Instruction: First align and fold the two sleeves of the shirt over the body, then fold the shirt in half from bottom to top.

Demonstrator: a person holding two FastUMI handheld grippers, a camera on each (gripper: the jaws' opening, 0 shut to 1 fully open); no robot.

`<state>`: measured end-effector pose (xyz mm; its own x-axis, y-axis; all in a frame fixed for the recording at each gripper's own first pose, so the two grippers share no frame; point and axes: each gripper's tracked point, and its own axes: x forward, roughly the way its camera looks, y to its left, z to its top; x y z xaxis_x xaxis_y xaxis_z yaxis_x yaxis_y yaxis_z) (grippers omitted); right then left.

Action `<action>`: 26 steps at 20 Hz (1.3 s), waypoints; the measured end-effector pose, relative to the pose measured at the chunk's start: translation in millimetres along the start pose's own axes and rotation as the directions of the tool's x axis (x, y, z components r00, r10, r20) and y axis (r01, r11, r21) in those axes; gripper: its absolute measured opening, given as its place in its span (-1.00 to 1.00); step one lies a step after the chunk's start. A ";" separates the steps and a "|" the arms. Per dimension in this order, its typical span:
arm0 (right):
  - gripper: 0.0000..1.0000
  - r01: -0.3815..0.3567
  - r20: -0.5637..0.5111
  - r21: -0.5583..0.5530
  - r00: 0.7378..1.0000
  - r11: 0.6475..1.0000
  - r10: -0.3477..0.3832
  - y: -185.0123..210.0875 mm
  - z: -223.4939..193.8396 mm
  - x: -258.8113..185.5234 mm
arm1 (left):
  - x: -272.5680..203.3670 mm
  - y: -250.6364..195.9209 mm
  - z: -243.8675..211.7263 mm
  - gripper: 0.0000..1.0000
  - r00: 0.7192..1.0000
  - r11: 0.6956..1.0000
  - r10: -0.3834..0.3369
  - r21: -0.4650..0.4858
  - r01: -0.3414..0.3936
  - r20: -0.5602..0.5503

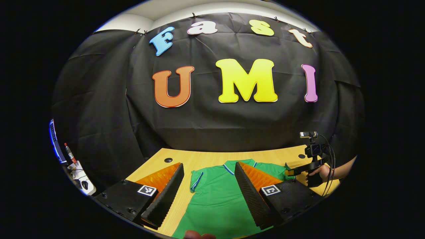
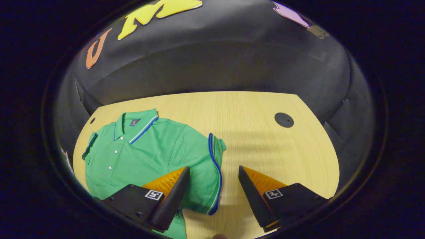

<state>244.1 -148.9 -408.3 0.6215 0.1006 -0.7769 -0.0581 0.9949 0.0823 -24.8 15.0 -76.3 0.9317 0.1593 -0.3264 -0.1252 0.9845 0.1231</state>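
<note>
The green shirt [image 2: 146,152] is lying flat at the lower left of the tabletop [image 2: 265,149]. The right tool [image 2: 214,186] is hovering wide open and empty over its sleeve [image 2: 214,166]; the left tool [image 1: 209,186] is likewise gaping, holding nothing. Pinching only the sleeve's trimmed edge risks dragging and bunching the body.

Green shirt [image 2: 146,152] with blue-and-white striped trim lies on a pale wood-grain table [image 2: 265,146].

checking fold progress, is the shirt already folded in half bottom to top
No, in the right gripper view the shirt lies spread flat with collar and buttons showing.
</note>
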 end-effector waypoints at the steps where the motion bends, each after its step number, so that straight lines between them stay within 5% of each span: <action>1: 0.89 0.004 -0.006 -0.004 1.000 1.000 -0.004 -1.4 0.7 3.0 | -0.6 2.4 -1.7 0.96 1.000 1.000 0.006 0.008 -0.006 -0.010; 2: 0.84 0.011 -0.011 -0.004 1.000 1.000 -0.011 -1.5 -1.7 5.0 | -2.6 4.8 -2.4 0.96 1.000 1.000 0.011 0.014 -0.010 -0.014; 3: 0.45 0.009 -0.002 -0.010 1.000 1.000 -0.010 -1.9 4.1 8.4 | -2.6 6.9 -1.3 0.97 1.000 1.000 0.017 0.020 -0.017 -0.013; 4: 0.43 0.030 -0.010 -0.018 0.999 0.999 -0.030 -6.3 1.3 11.4 | -2.0 8.8 -0.9 0.96 1.000 0.999 0.022 0.029 -0.022 -0.012; 7: -0.84 0.011 -0.013 0.041 1.000 0.999 -0.010 -7.1 8.2 13.2 | -0.7 13.6 -0.6 0.96 1.000 0.998 0.026 0.050 -0.025 -0.008; 14: -0.94 0.008 0.061 0.060 0.998 0.998 -0.011 1.7 37.7 -14.2 | -0.5 12.8 -3.3 0.97 1.000 0.999 0.009 0.037 -0.009 -0.013; 26: -0.94 -0.036 0.042 -0.067 0.998 0.997 0.039 128.6 53.0 -15.3 | -10.1 39.8 -11.3 1.00 0.995 0.996 0.091 -0.023 -0.092 -0.040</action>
<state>268.4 -22.9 -352.7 0.6509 0.1392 -0.7463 -0.1326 0.9888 0.0687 -43.0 53.4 -78.8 0.9022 0.2507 -0.3510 -0.2179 0.9672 0.1308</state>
